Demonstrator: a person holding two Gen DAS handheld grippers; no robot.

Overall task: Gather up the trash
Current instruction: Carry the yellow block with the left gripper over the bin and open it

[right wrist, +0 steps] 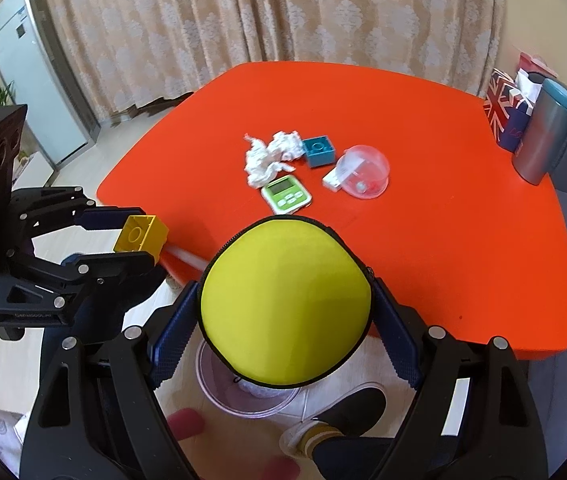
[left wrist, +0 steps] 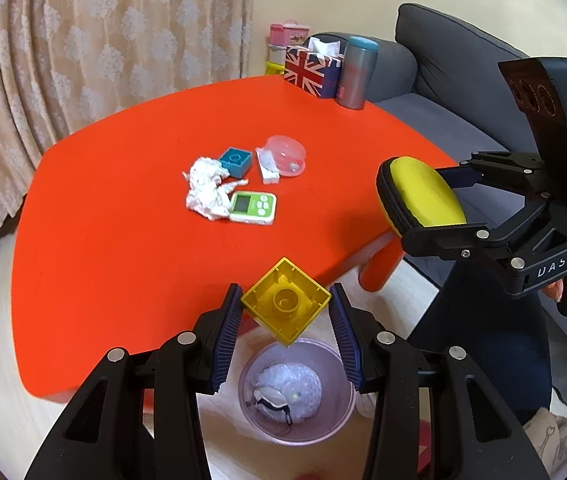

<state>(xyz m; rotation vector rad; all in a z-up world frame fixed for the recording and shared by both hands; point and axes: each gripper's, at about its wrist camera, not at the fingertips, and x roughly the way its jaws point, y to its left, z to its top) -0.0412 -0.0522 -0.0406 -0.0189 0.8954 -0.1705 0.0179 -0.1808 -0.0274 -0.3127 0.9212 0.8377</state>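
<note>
Yellow block clamped in left claw, over pink bin at 6 o'clock off the red table. Right claw grips yellow zip case. Crumpled tissue mid-table, green timer at its 4 o'clock.

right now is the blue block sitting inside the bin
No, the blue block sits on the red table, beside crumpled tissue, not in the bin.

Both wrist cameras look steeply down along their fingers from the near edge, sharing the orange table.
</note>
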